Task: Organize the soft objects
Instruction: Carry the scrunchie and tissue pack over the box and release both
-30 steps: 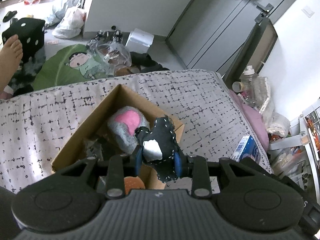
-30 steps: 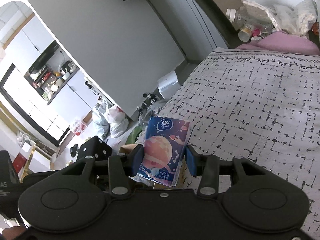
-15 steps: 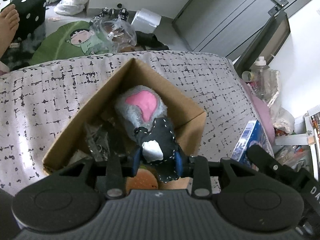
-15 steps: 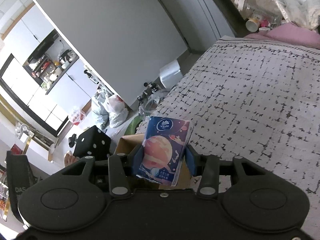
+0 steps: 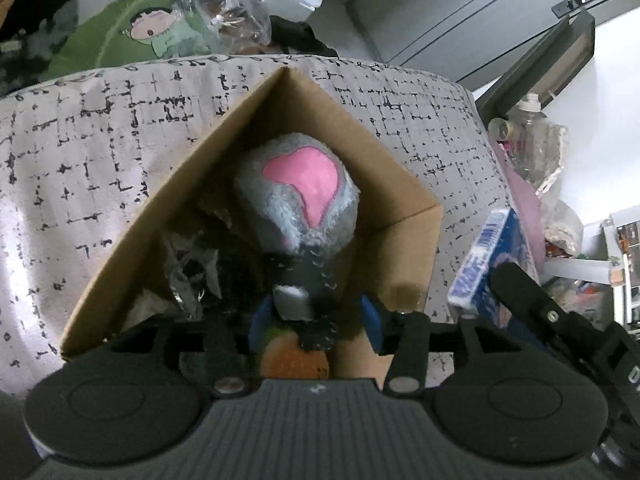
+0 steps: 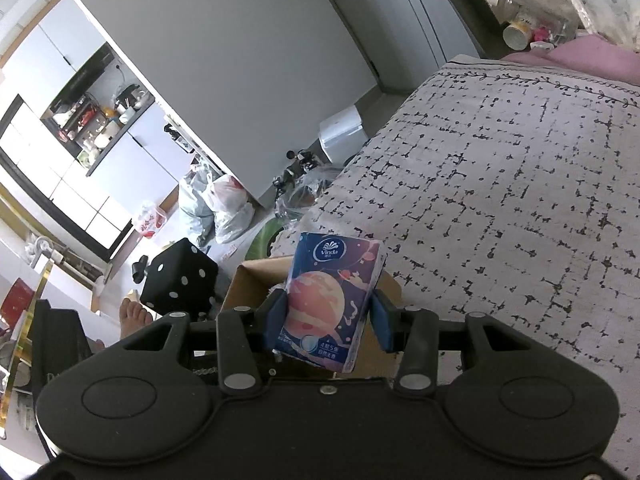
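An open cardboard box (image 5: 404,196) sits on the patterned bedspread, with a grey and pink plush (image 5: 304,192) and an orange soft thing (image 5: 294,360) inside. My left gripper (image 5: 314,316) hangs over the box and its jaws are opening. A dark stitched toy with a white patch (image 5: 304,292) is blurred between the blue pads; the right pad stands clear of it. My right gripper (image 6: 326,320) is shut on a blue tissue pack (image 6: 332,300), just beside the box (image 6: 252,280). The left wrist view also shows that tissue pack (image 5: 488,264) at the box's right.
A black dice cushion (image 6: 180,276), a person's bare foot (image 6: 132,316) and plastic bags (image 6: 224,212) are on the floor past the bed. A green cartoon cushion (image 5: 132,36) lies there too. Bottles (image 5: 528,128) and a pink pillow (image 6: 580,60) sit at the bed's far side.
My left gripper came down closer over the box, its jaws widened, and the dark toy slid lower between them. The right gripper carried the tissue pack nearer the box.
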Motion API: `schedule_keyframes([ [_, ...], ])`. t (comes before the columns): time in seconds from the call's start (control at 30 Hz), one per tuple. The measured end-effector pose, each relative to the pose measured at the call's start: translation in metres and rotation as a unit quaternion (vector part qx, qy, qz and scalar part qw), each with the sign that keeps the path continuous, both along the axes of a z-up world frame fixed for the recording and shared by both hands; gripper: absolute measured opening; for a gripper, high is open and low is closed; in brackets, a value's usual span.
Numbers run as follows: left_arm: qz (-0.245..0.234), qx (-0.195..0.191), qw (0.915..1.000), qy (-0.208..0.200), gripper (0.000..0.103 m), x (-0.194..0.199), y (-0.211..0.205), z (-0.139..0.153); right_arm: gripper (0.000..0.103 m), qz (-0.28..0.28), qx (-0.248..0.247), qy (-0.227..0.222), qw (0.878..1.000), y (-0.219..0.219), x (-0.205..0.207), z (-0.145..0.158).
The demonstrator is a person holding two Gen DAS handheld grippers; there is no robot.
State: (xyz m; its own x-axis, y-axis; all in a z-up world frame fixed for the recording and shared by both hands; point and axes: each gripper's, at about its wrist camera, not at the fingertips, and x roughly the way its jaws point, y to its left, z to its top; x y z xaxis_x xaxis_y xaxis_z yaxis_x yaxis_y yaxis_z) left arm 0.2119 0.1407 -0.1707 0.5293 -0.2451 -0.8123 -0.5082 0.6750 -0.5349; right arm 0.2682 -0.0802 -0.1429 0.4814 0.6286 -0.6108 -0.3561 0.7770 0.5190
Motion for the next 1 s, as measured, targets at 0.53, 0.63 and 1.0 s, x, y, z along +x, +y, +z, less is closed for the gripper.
schedule_keyframes([
  [0.53, -0.001, -0.002, 1.0000, -0.008, 0.057, -0.006, 0.026, 0.012, 0.050, 0.003, -0.011, 0.022, 1.000, 0.026, 0.004, -0.010],
  [0.63, 0.002, -0.005, 0.9999, -0.008, 0.057, -0.008, 0.030, 0.014, 0.051, -0.004, -0.017, 0.038, 0.999, 0.026, 0.003, -0.013],
  [1.0, 0.004, 0.011, 0.9997, -0.020, 0.058, -0.022, 0.034, 0.033, 0.056, -0.012, 0.001, 0.030, 0.999, 0.017, -0.007, 0.004],
])
